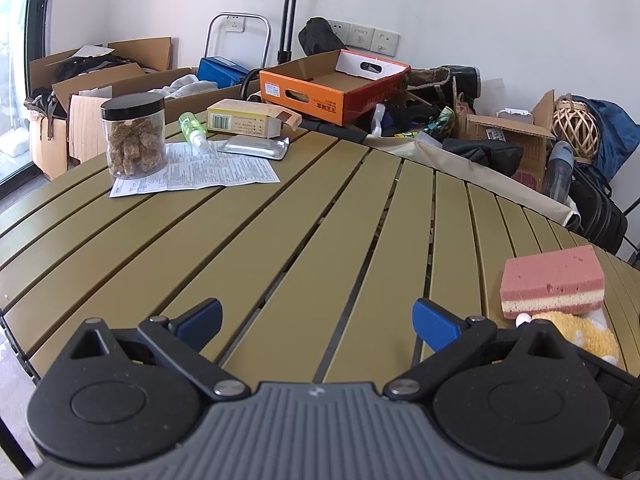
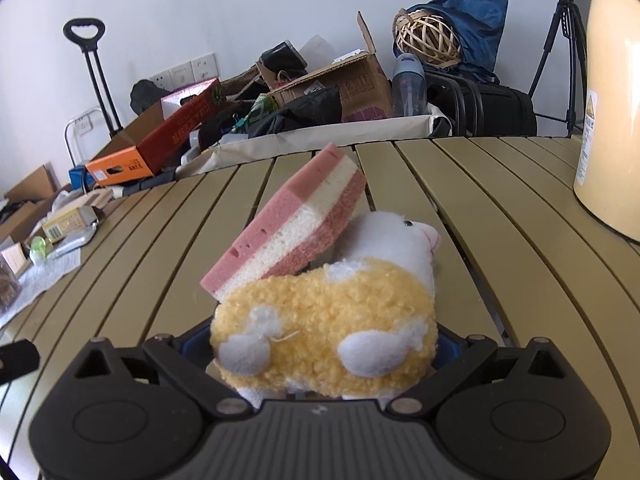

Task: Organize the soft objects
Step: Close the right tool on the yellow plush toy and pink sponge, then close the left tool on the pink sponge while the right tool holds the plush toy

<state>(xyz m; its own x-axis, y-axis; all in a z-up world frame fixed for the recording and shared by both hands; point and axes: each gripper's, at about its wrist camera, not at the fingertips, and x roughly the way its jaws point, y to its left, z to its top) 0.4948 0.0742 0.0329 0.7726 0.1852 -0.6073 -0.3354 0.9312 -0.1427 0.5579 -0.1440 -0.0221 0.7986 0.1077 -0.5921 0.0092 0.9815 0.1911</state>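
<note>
The slatted olive surface [image 1: 304,216] carries both soft things near its right-hand side, well apart from the hard clutter at the far left: a jar of brown chunks [image 1: 134,136], a printed leaflet [image 1: 200,170], a yellow carton [image 1: 250,118] and a small green spray bottle [image 1: 192,128]. An orange cardboard box [image 1: 332,84] sits beyond the far edge; whether it is the intended home for the soft items cannot be told.

The pink-and-cream layered sponge [image 2: 288,224] leans tilted, its lower edge propped against the plush toy. The yellow-and-white plush toy [image 2: 324,324] fills the right claw [image 2: 324,354], whose blue pads press its flanks, so it appears gripped. The left claw [image 1: 316,322] hangs spread wide over bare slats, holding nothing.

Judged from this, sorting is at an early stage: one item is in hand, none visibly put away, and the sponge remains to be dealt with.
</note>
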